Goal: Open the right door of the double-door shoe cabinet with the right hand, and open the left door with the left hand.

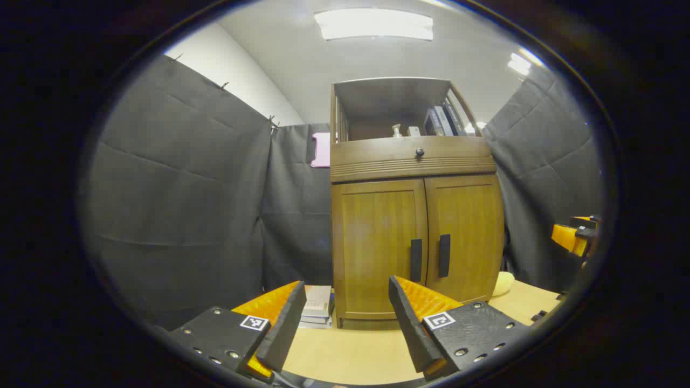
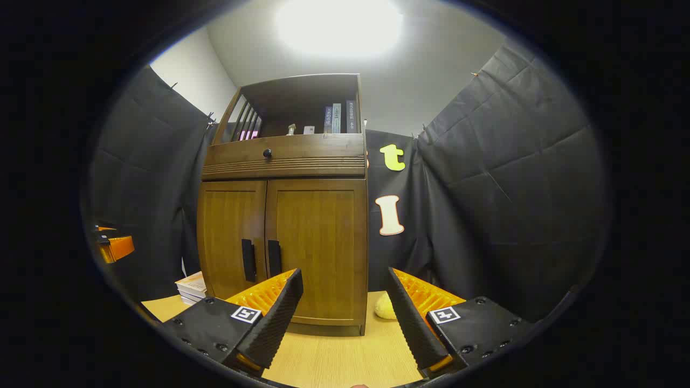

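A brown wooden shoe cabinet [image 1: 415,161] [image 2: 285,161] stands on a light wooden table. Both its doors are closed: the left door [image 1: 377,242] [image 2: 229,237] and the right door [image 1: 466,237] [image 2: 318,242], each with a black vertical handle [image 1: 415,260] [image 1: 444,255] [image 2: 248,260] [image 2: 274,257] at the centre seam. My left gripper [image 1: 345,293] is open, a short way in front of the left door. My right gripper [image 2: 345,285] is open, facing the right door's outer edge. Each gripper shows at the other view's edge [image 1: 571,237] [image 2: 113,245].
A stack of books [image 1: 317,304] [image 2: 191,286] lies left of the cabinet. A yellow soft object [image 1: 504,283] [image 2: 384,307] sits at its right foot. The open top shelf holds books [image 1: 444,119] and small bottles [image 1: 397,131]. Black cloth walls close in on both sides.
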`<state>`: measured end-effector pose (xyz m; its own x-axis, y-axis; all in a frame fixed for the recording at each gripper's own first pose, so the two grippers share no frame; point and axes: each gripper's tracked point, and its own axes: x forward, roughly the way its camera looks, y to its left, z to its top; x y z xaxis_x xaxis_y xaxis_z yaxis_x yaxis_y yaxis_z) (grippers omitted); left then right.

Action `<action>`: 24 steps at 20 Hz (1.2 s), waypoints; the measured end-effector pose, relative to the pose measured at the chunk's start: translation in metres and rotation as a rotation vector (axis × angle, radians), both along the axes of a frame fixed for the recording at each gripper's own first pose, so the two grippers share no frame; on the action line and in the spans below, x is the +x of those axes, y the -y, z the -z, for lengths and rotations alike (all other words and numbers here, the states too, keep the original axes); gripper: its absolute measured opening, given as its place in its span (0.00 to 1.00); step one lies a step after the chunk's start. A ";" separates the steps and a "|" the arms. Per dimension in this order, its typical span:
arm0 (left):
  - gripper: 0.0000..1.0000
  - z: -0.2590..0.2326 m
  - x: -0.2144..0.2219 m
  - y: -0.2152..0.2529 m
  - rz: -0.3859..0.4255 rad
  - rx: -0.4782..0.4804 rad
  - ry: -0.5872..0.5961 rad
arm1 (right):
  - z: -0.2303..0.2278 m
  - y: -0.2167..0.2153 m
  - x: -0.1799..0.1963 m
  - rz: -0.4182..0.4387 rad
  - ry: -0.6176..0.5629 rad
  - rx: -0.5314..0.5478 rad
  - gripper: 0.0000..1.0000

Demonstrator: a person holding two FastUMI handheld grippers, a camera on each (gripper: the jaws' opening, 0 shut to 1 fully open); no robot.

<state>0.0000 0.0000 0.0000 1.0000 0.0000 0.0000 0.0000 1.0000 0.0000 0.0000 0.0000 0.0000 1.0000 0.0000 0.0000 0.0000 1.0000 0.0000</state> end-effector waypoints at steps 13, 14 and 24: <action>0.90 0.001 -0.001 0.005 0.025 0.014 -0.002 | 0.006 -0.001 0.004 -0.001 -0.004 -0.003 0.96; 0.90 0.001 -0.001 0.005 0.026 0.014 -0.002 | 0.007 -0.002 0.005 -0.001 -0.007 0.001 0.96; 0.90 -0.001 0.000 0.002 -0.002 0.036 0.003 | 0.010 -0.028 0.044 -0.048 -0.031 0.022 0.96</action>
